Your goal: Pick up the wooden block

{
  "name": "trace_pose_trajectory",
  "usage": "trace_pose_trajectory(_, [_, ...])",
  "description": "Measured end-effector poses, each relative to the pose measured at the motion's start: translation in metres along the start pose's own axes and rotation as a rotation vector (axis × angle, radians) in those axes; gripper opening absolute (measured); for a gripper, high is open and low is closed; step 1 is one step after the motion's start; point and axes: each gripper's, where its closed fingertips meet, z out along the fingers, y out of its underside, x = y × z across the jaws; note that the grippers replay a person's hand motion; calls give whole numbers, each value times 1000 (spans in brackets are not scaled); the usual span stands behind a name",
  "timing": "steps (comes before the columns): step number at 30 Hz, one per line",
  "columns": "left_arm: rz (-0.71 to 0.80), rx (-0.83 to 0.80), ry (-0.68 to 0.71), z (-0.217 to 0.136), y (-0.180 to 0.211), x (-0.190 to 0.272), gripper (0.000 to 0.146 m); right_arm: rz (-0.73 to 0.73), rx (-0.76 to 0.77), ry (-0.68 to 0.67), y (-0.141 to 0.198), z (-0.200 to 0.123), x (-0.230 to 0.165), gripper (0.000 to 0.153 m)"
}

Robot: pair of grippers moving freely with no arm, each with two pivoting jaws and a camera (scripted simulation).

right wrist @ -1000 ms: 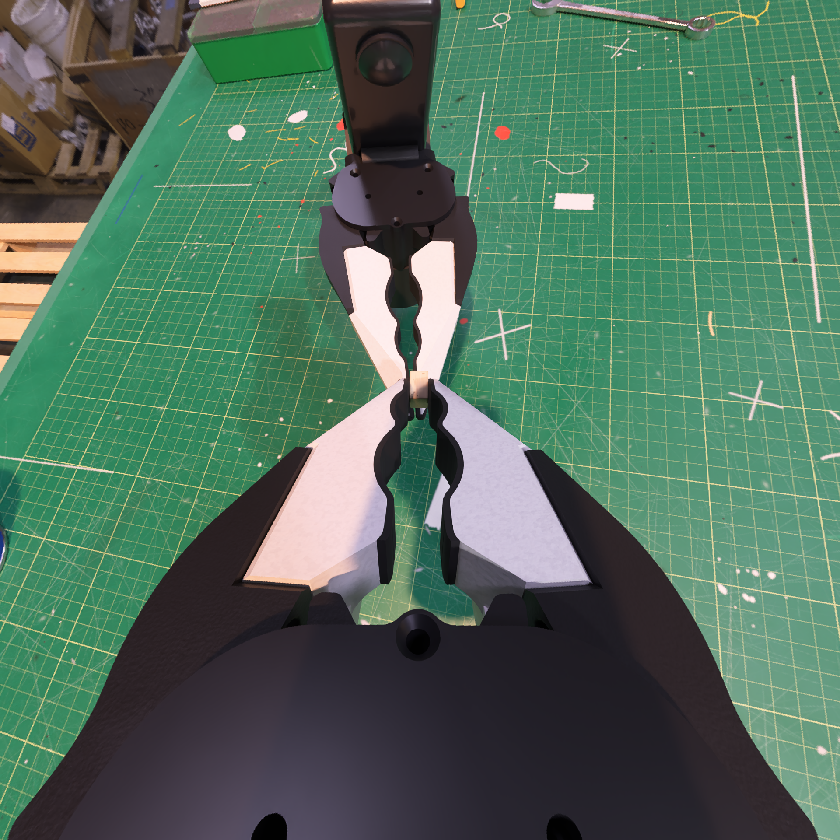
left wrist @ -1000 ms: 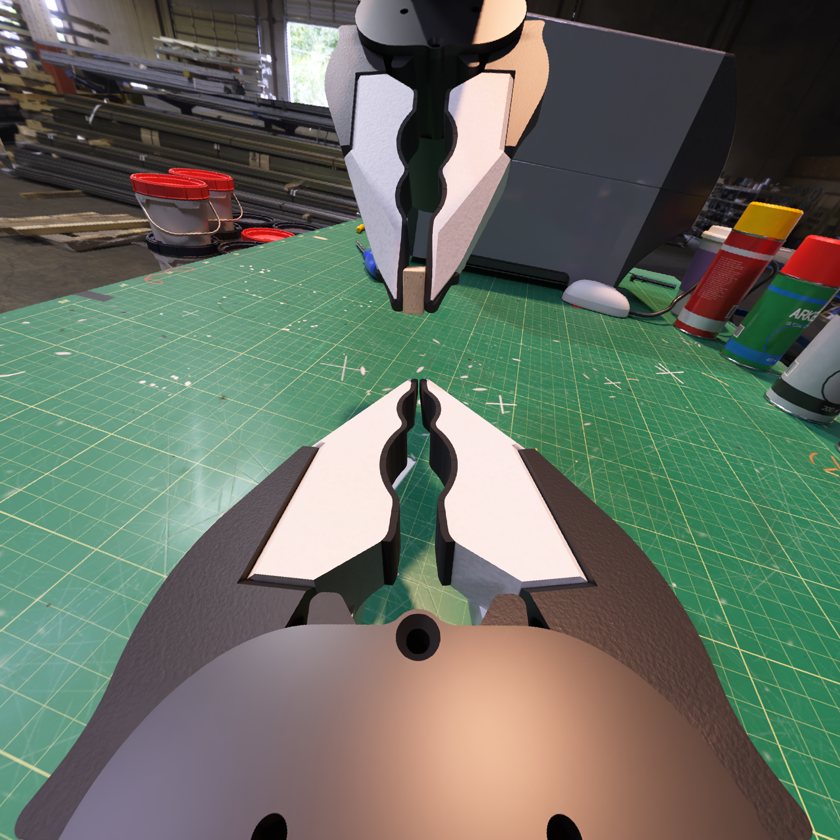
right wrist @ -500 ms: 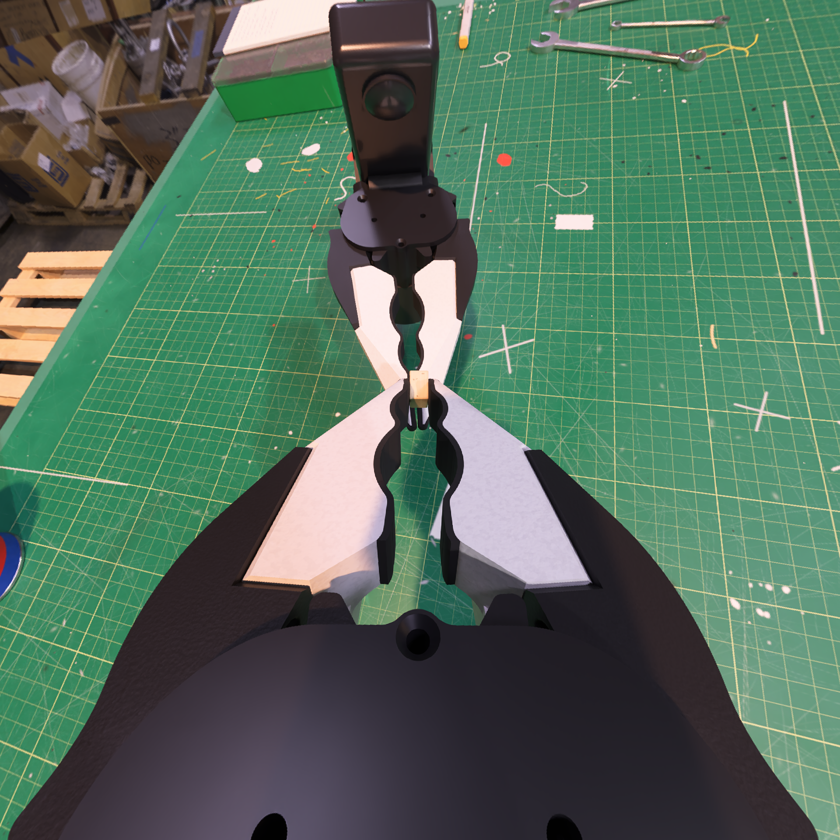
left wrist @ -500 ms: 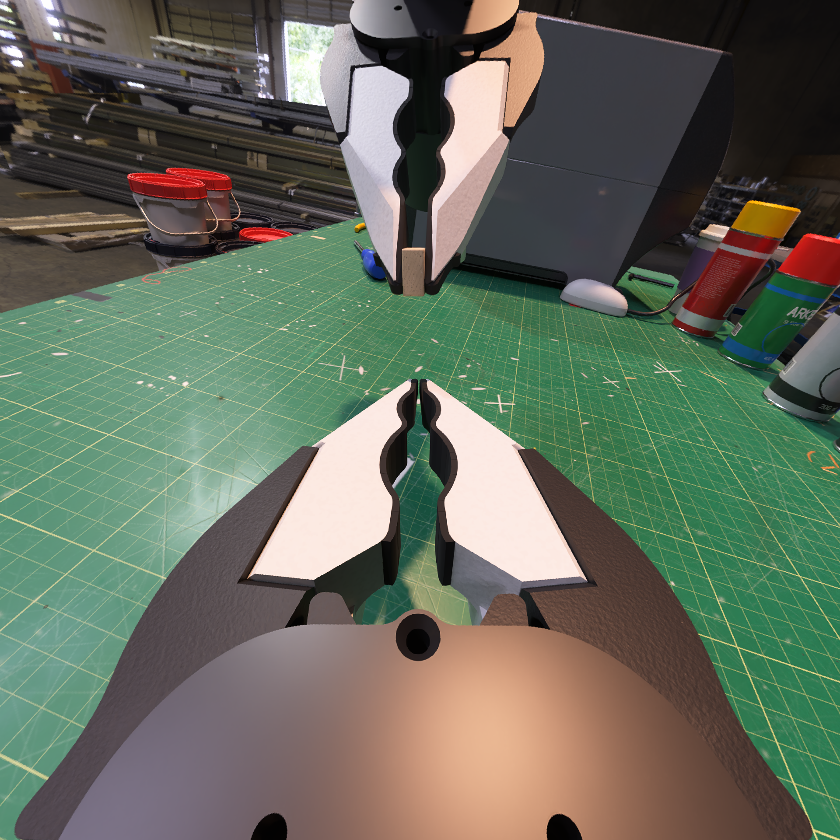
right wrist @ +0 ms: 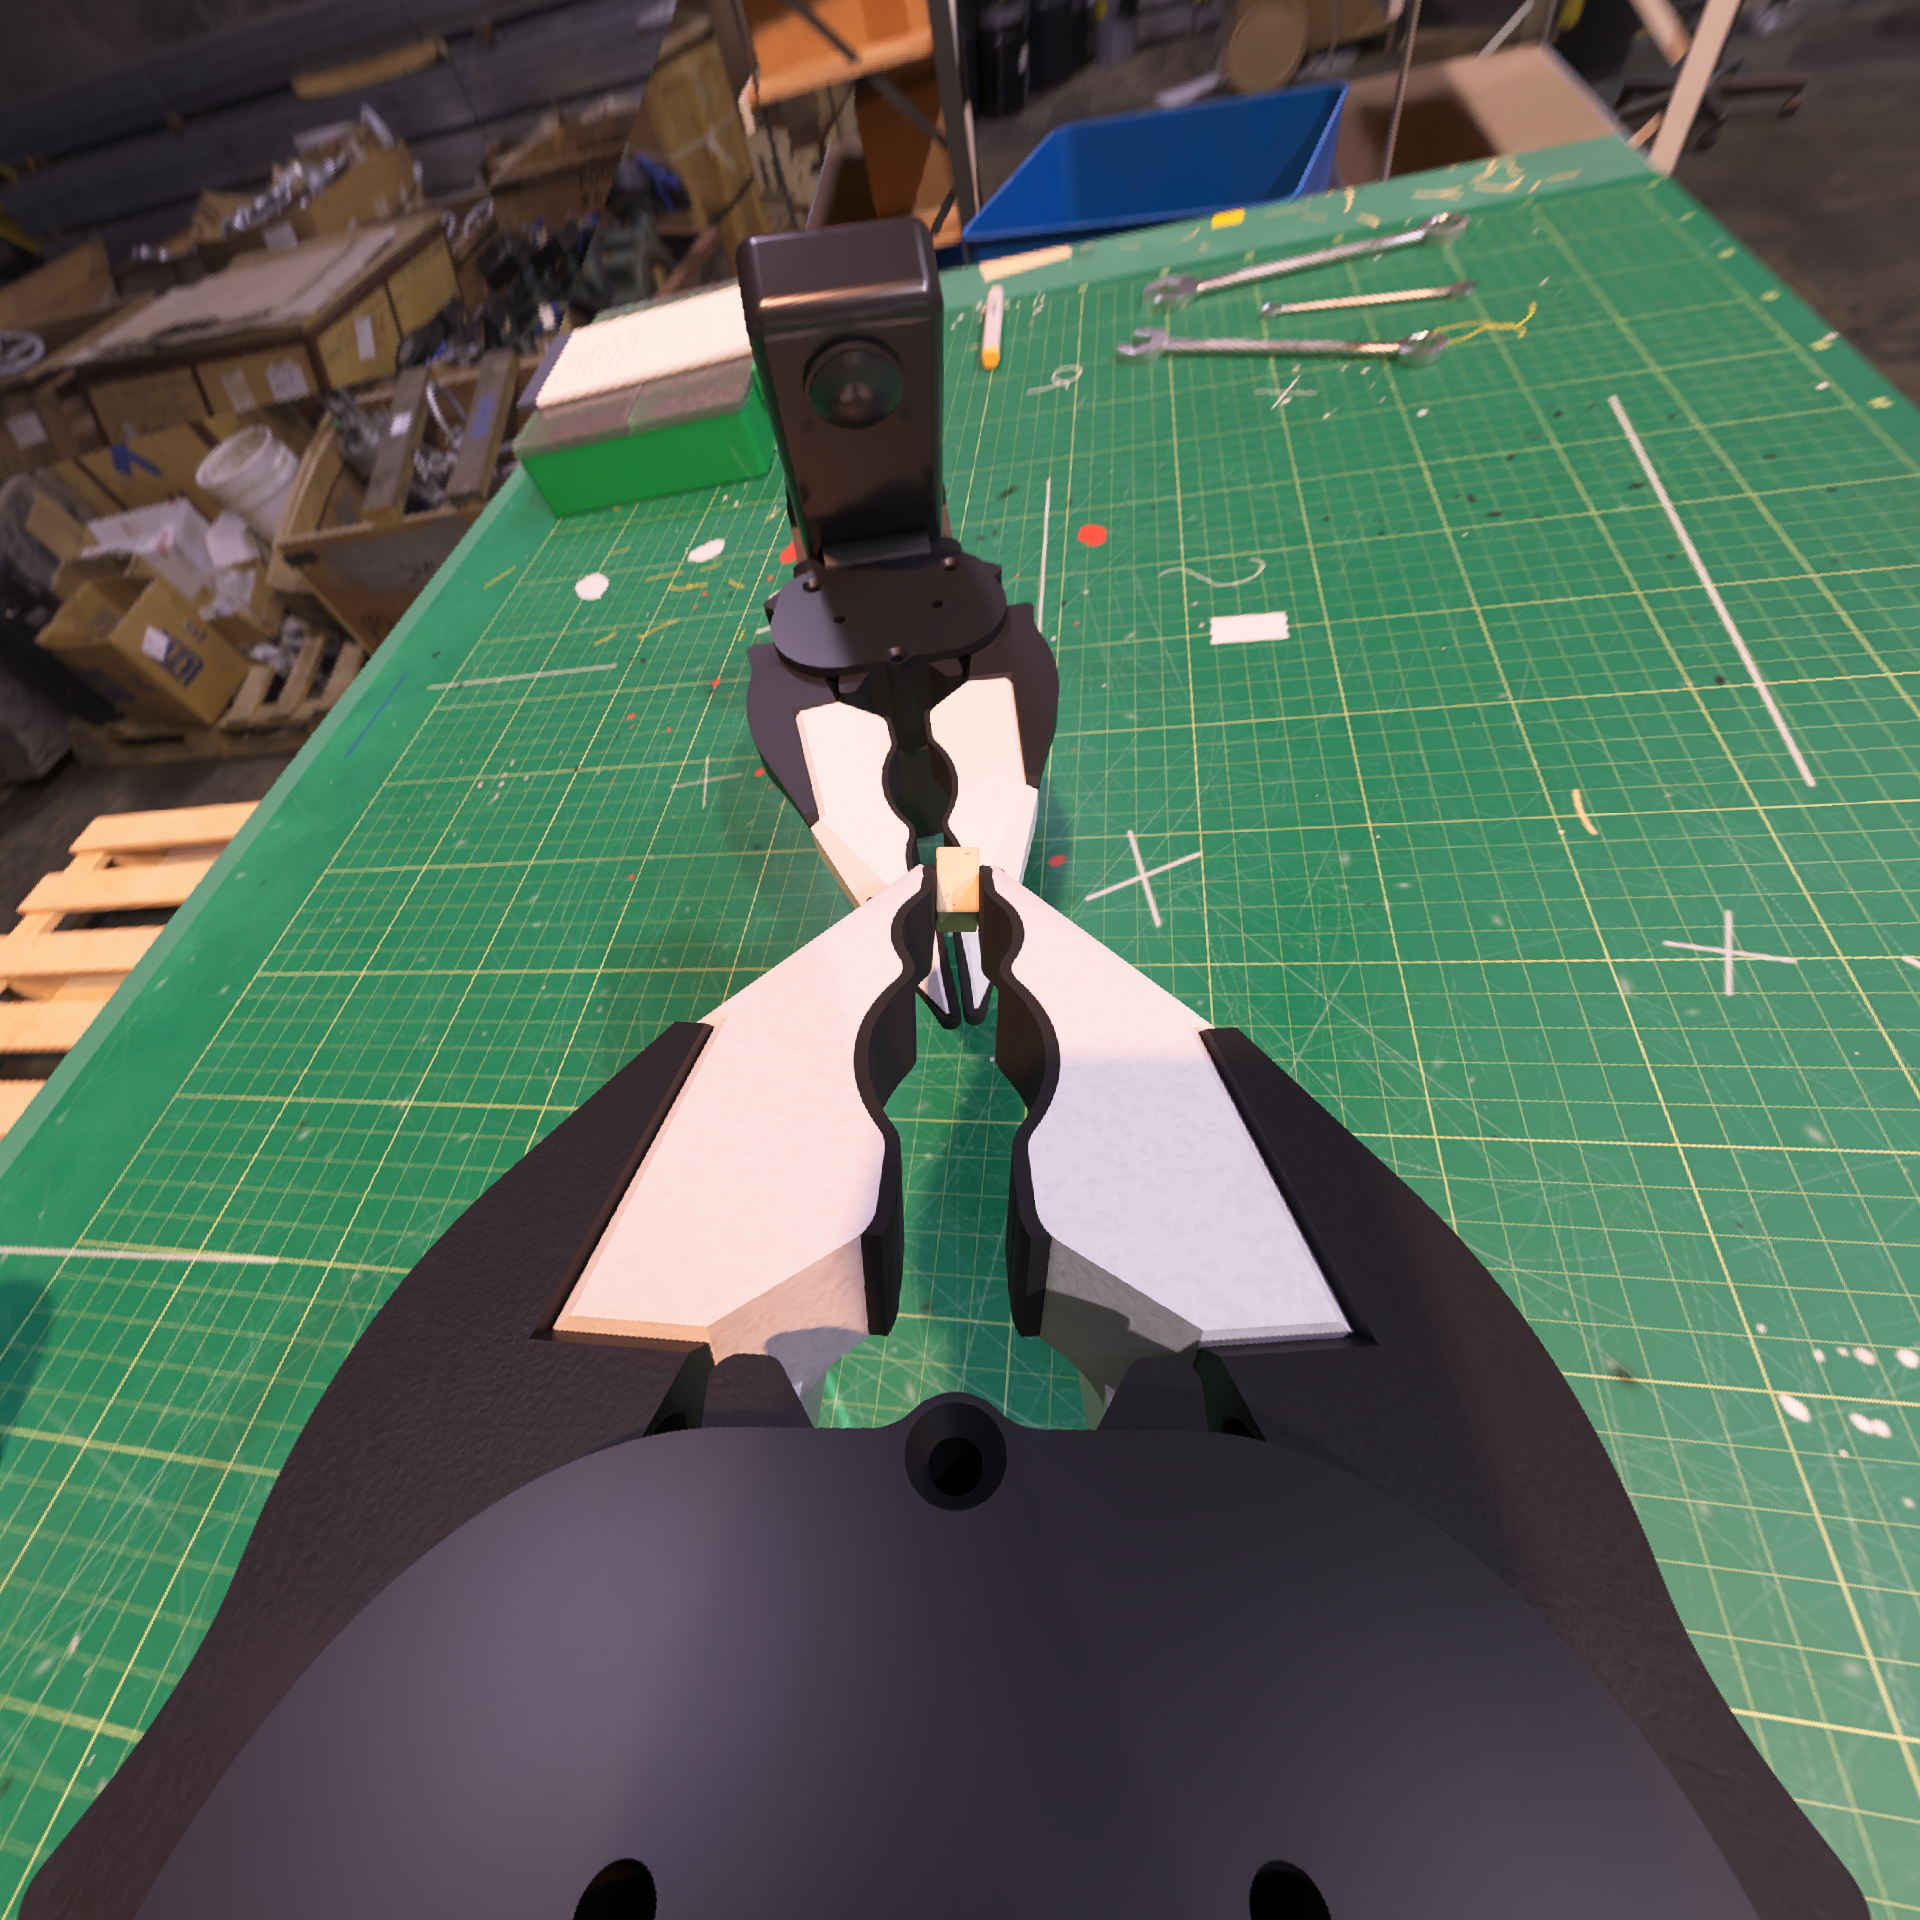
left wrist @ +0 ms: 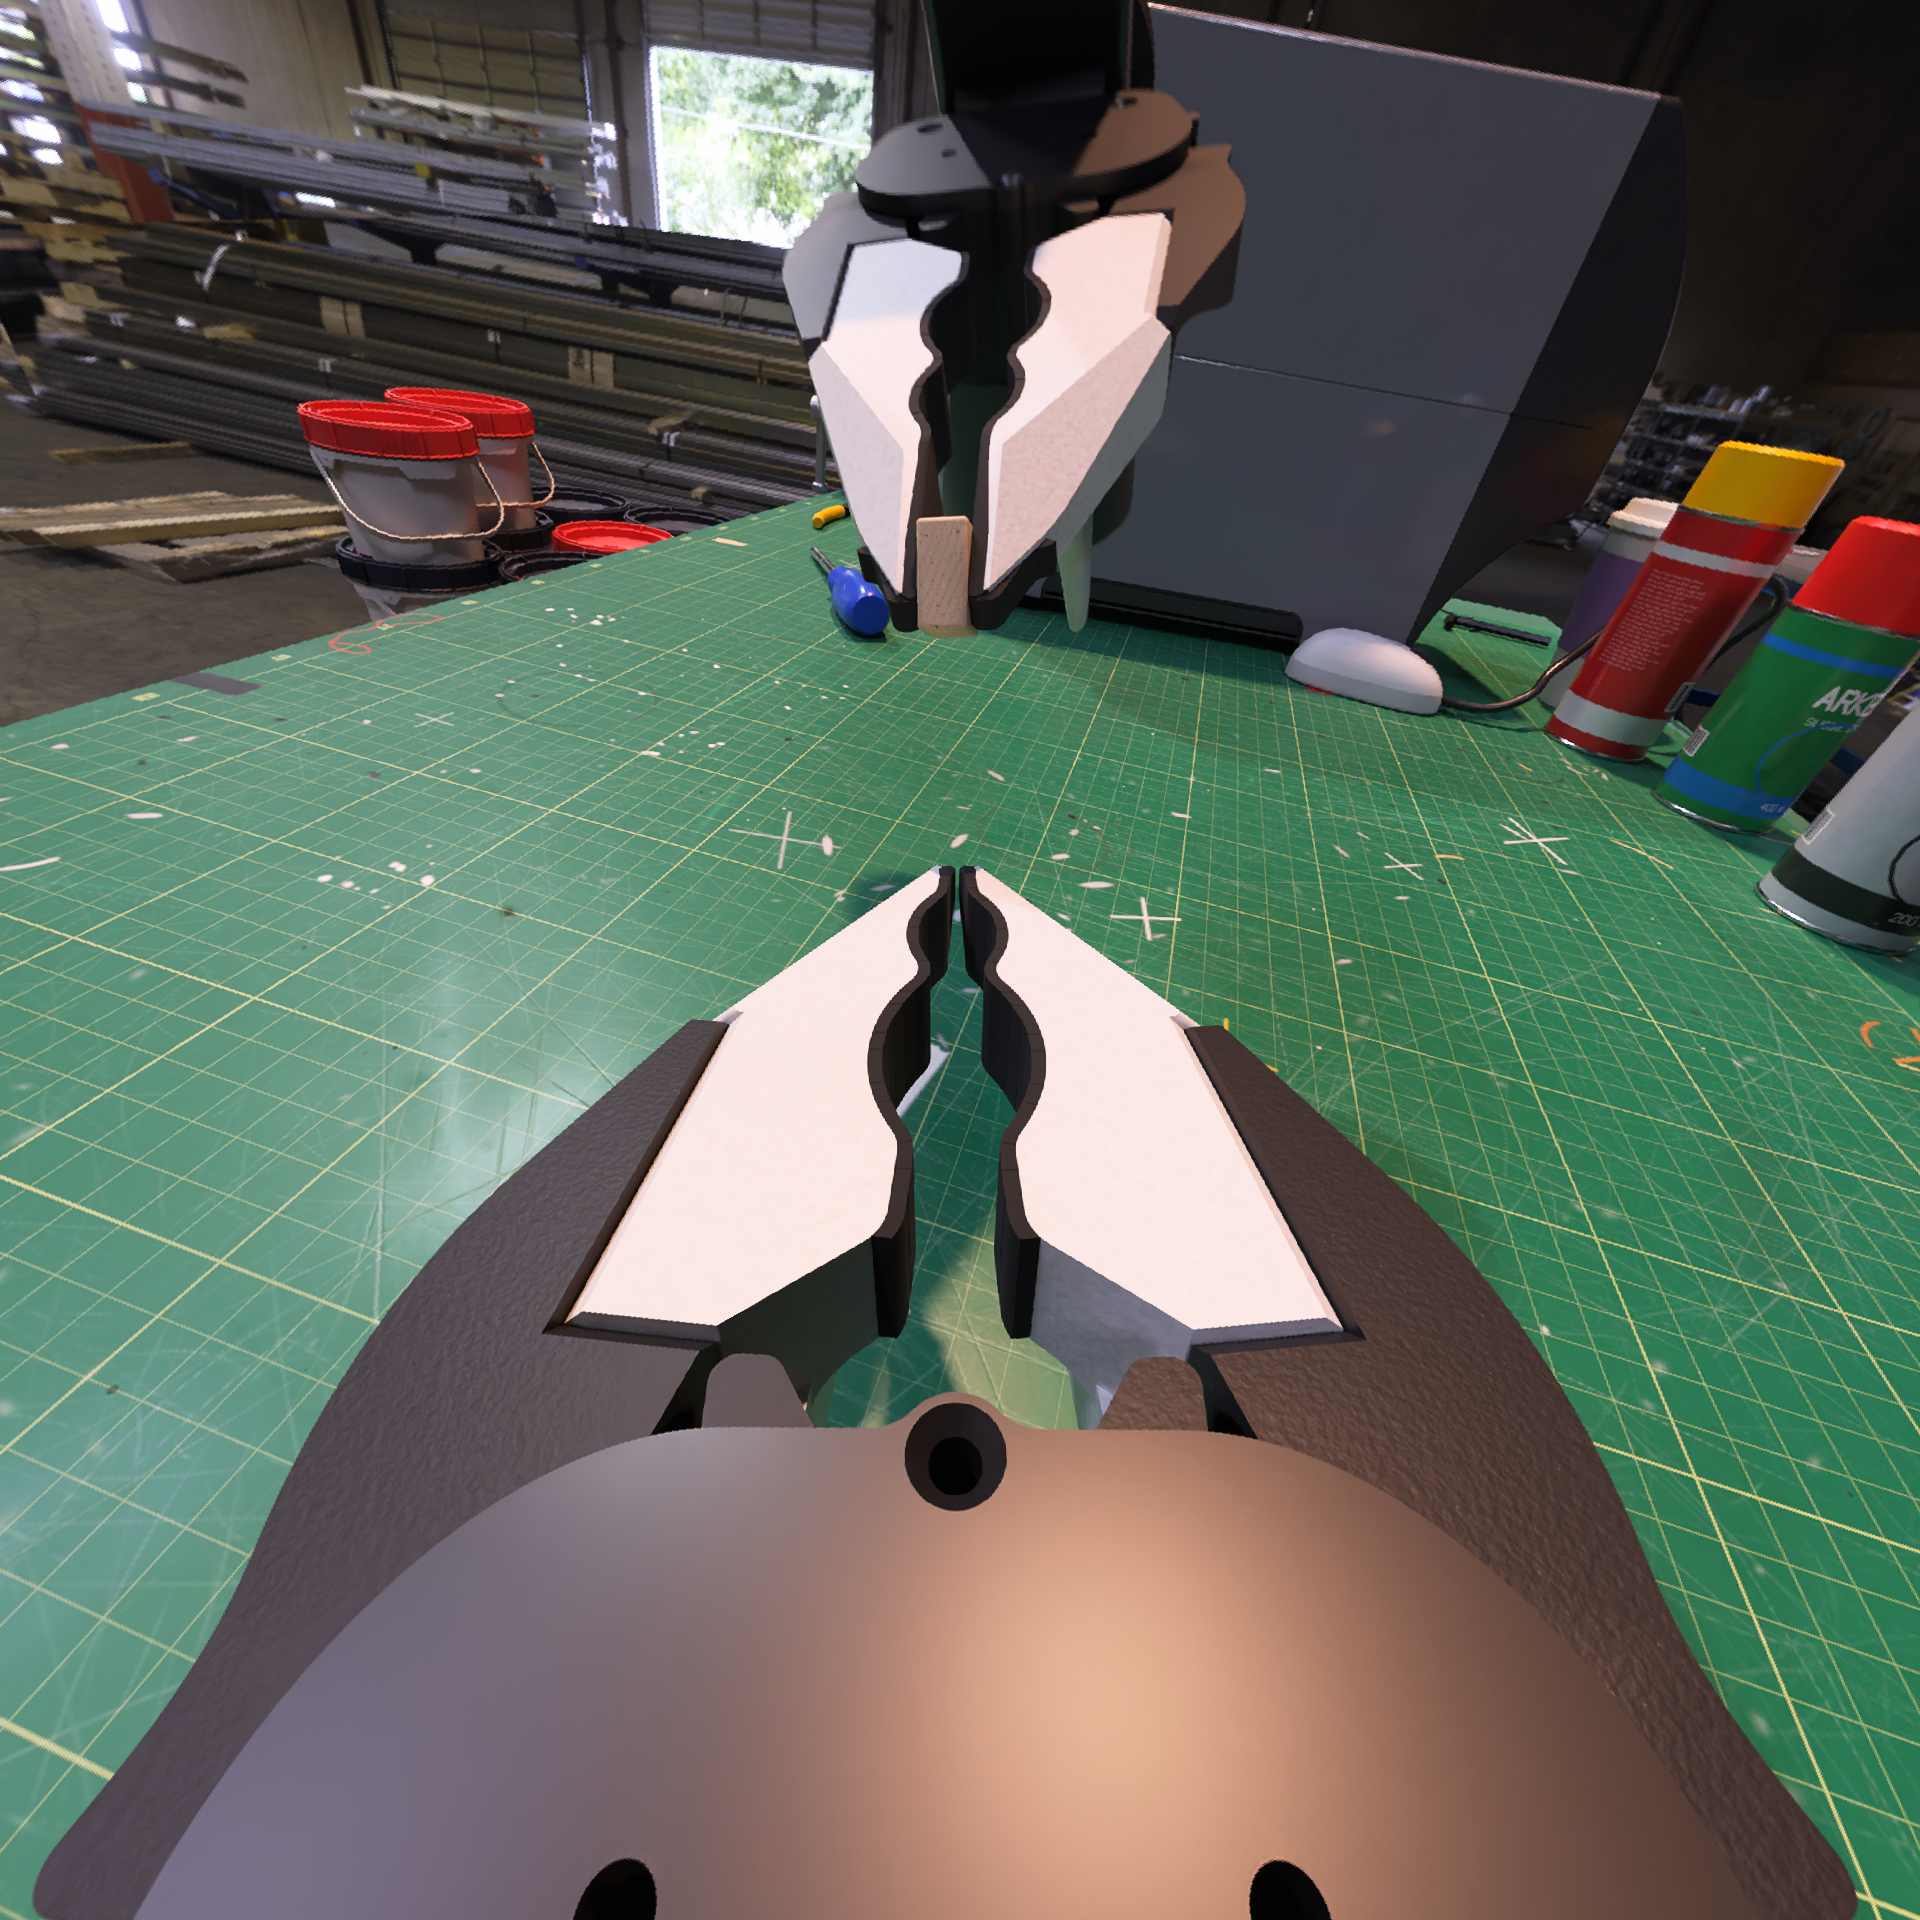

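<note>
Since a second ago your right gripper (left wrist: 945, 623) has risen and tilted, carrying the small pale wooden block (left wrist: 943, 574) clear of the green gridded cutting mat (left wrist: 416, 935). From the left wrist, your left gripper (left wrist: 954, 878) hangs empty, tips nearly touching. From the right wrist, your right gripper (right wrist: 956, 885) clamps the wooden block (right wrist: 957, 883) at its tips, above the left gripper (right wrist: 961, 1013).

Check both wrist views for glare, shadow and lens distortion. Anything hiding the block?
Left wrist view: soft glare patch on the green mat, wide-angle stretch bends the spray cans outward, wooden block sharp in the right gripper. Right wrist view: the block is lit and clear, its lower part hidden between the jaws; a dark shadow falls on the mat beneath them.
</note>
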Motion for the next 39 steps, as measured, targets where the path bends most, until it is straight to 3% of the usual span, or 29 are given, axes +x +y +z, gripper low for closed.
trace_pose_trajectory(17, [6,-3,-2,0,1,1,0,-40,285,126,1,-22,-12,7])
trace_pose_trajectory(39, [15,-6,-3,1,1,1,0,1,281,114,12,-18,-6,7])
